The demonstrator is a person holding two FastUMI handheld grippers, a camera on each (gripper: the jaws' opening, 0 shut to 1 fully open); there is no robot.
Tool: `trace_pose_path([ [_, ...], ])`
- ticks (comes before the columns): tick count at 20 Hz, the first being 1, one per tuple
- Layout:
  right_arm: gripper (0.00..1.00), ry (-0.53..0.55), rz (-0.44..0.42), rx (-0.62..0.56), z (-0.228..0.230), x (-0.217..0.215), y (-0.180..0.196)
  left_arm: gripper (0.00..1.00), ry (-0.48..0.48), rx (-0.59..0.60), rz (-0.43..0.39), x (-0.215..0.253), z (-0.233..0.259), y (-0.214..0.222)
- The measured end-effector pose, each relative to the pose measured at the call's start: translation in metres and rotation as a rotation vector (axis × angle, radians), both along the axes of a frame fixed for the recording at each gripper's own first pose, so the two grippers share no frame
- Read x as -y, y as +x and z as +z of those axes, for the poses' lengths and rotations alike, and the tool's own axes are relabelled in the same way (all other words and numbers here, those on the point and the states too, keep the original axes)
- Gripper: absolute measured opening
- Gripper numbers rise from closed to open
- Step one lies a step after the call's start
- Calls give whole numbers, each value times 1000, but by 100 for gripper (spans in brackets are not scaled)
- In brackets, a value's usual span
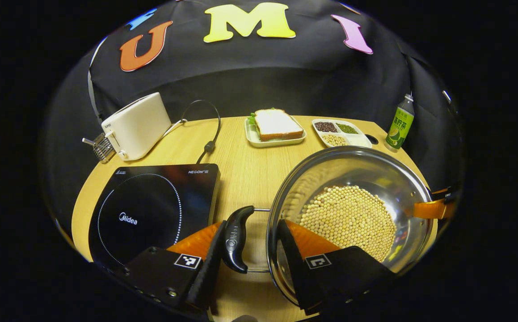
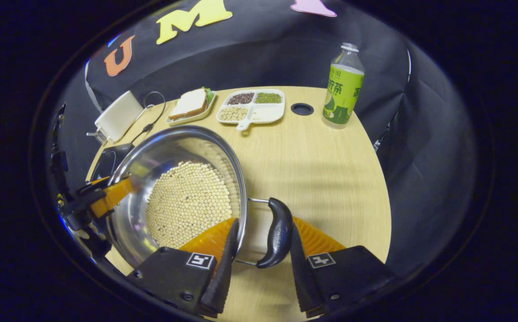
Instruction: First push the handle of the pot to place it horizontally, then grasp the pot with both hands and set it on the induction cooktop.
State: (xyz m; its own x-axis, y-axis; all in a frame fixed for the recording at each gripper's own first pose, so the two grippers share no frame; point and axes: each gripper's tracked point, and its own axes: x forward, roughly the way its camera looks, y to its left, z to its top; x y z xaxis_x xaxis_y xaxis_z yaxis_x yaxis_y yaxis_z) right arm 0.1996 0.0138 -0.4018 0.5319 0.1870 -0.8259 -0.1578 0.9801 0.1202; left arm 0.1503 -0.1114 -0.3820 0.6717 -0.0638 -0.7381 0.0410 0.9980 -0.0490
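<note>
In the left gripper view, a white toaster (image 1: 136, 126) sits at the far left of the table (image 1: 245, 170), its cord looping toward the middle. In front of it lies the black induction cooktop (image 1: 151, 210), its glass top bare. Just right of the cooktop, the left gripper (image 1: 250, 243) stands open around the pot's near side: its left finger lies outside the black side handle (image 1: 236, 239), touching or nearly touching it, and its right finger reaches inside the rim over the soybeans (image 1: 348, 221). The fingers straddle handle and rim together without both pressing on them. The steel pot (image 1: 375, 170) rests on the table beside the cooktop, not on it. Behind it are a plate with a sandwich (image 1: 275, 127), a divided tray of grains (image 1: 340, 132) and a green bottle (image 1: 399, 125) at the far right. At the pot's right rim an orange finger of the other gripper shows.

In the right gripper view, the left gripper's orange finger (image 2: 107, 197) meets the pot's (image 2: 174, 147) far rim at the left. The right gripper (image 2: 261, 243) is open around the other black handle (image 2: 277, 232): its left finger lies inside the rim by the beans and its right finger is just outside the handle; whether that one touches, I cannot tell. The bottle (image 2: 343, 87) stands upright near the table's far right edge.
</note>
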Motion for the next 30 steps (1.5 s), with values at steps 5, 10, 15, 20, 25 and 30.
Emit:
trace_pose_path([
  [5, 55, 4, -13, 1, 9, 4, -11, 72, -17, -3, -16, 3, 13, -12],
  [10, 55, 13, -26, 34, 29, -4, -23, 61, -19, 33, -23, -9, 33, -17],
  [15, 55, 19, -22, 81, 54, -29, -40, 61, -20, 78, -13, -37, 54, -28],
  [20, 55, 37, 0, 104, 71, -69, -61, 61, 3, 113, 1, -82, 74, -45],
  [25, 55, 50, 27, 112, 81, -118, -80, 61, 21, 124, 30, -135, 84, -66],
  [30, 55, 63, 51, 99, 83, -171, -93, 61, 42, 118, 61, -190, 87, -79],
])
